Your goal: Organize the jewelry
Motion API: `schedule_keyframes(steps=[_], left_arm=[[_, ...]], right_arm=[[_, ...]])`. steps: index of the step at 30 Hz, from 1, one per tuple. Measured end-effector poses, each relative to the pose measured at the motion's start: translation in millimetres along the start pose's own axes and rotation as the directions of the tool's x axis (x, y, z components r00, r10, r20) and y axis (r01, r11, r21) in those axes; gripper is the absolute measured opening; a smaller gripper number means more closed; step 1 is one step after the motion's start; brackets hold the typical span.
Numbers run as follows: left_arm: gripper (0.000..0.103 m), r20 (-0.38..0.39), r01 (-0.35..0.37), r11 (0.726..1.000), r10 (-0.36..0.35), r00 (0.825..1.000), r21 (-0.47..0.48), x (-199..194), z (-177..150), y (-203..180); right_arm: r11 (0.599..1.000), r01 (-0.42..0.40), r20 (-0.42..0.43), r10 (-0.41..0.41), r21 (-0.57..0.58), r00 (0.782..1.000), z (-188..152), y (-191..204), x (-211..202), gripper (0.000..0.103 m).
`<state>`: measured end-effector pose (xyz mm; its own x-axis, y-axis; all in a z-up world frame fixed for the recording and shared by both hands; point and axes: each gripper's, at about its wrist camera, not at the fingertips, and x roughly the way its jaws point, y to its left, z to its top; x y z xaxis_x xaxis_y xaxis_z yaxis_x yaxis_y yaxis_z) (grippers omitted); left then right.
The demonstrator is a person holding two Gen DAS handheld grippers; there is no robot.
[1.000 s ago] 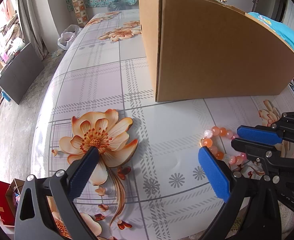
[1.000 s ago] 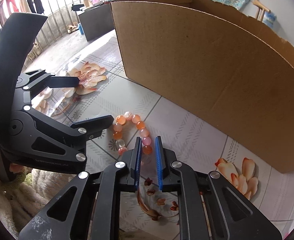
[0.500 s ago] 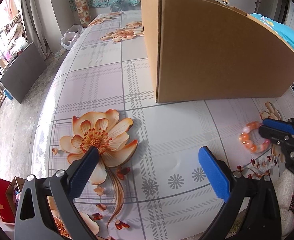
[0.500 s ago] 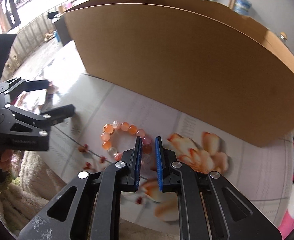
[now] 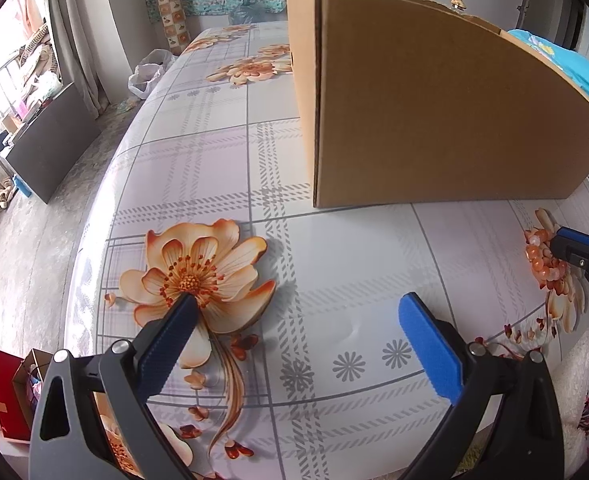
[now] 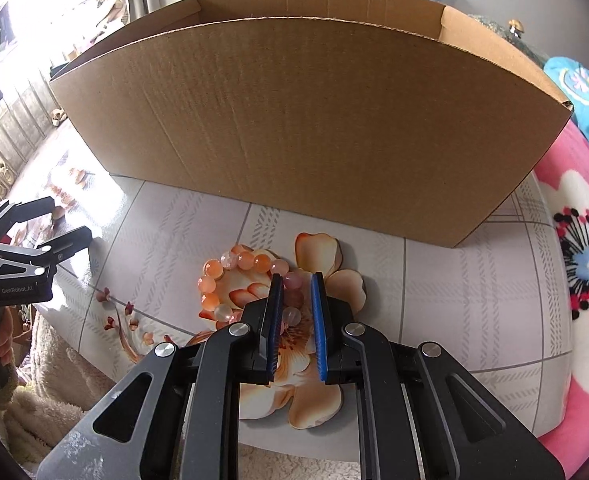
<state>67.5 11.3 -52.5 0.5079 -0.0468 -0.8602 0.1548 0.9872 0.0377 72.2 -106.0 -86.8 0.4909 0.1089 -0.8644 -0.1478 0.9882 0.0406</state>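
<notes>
One orange-and-pink beaded bracelet (image 6: 250, 280) stayed pinched in my right fingers (image 6: 296, 304) on the floral counter (image 6: 182, 232); my left fingers (image 5: 294, 332) gaped, holding nothing.

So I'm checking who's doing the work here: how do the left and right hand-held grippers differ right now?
The left hand-held gripper has its jaws spread wide; the right hand-held gripper has them nearly together. The left holds nothing, with only the flowered tablecloth between its fingers; the right is shut on the orange bead bracelet, which otherwise lies on the cloth. Both share black frames and blue pads, and both point down at the table in front of the cardboard box.
</notes>
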Motion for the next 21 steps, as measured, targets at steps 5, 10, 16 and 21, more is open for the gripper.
schedule_keyframes(steps=[5, 10, 16, 21], left_arm=[[0.099, 0.016, 0.003, 1.000, -0.003, 1.000, 0.027, -0.2, -0.1, -1.8], [0.099, 0.050, 0.008, 0.997, -0.012, 0.999, 0.079, -8.5, 0.8, -10.0], [0.098, 0.135, 0.248, 0.953, -0.272, 0.953, 0.174, -33.4, 8.2, -44.3], [0.090, 0.092, 0.359, 0.895, -0.394, 0.915, 0.266, -27.7, 17.3, -79.6]], right_arm=[[1.000, -0.024, 0.010, 0.024, 0.013, 1.000, -6.1, -14.9, -5.6, 0.012], [0.998, -0.061, 0.022, 0.060, 0.032, 0.998, -7.9, -43.9, -10.3, 0.012], [0.990, -0.123, 0.050, 0.119, 0.073, 0.992, -12.8, -65.1, -16.1, 0.012], [0.982, -0.166, 0.069, 0.160, 0.093, 0.985, -19.0, -78.5, -15.0, 0.012]])
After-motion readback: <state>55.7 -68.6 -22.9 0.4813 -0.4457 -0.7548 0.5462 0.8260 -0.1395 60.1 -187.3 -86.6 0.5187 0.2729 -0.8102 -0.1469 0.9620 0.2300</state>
